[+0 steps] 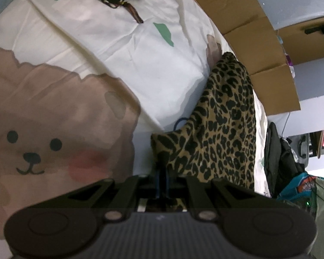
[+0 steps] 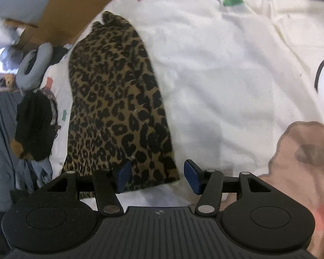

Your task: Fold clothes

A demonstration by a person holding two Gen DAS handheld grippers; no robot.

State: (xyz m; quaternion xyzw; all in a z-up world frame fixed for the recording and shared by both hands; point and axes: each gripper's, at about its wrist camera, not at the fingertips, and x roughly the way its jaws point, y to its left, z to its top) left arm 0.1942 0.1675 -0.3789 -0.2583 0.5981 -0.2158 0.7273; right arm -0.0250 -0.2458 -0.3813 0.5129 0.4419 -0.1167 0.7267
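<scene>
Leopard-print garment (image 2: 118,99) lies in a long strip on the cream bedcover (image 2: 226,75), running away from both tongs toward the cardboard (image 1: 259,43) at the far edge. The left gripper (image 1: 162,179) is clenched on the near corner of the cloth, which rises into its pinched blue pads as a small peak. The right gripper (image 2: 157,176) stands released, jaws apart, the near hem passing just under its left pad (image 2: 123,177) and nothing pressed between the two. The main risk, as I judge it, is a lopsided fold: with only one corner held, lifting would drag the strip askew and bunch it. If the right jaws shut where they are, they might catch bedcover along with hem, or miss the edge altogether. A thin pinch on the left could also slip free under the cloth's weight.
</scene>
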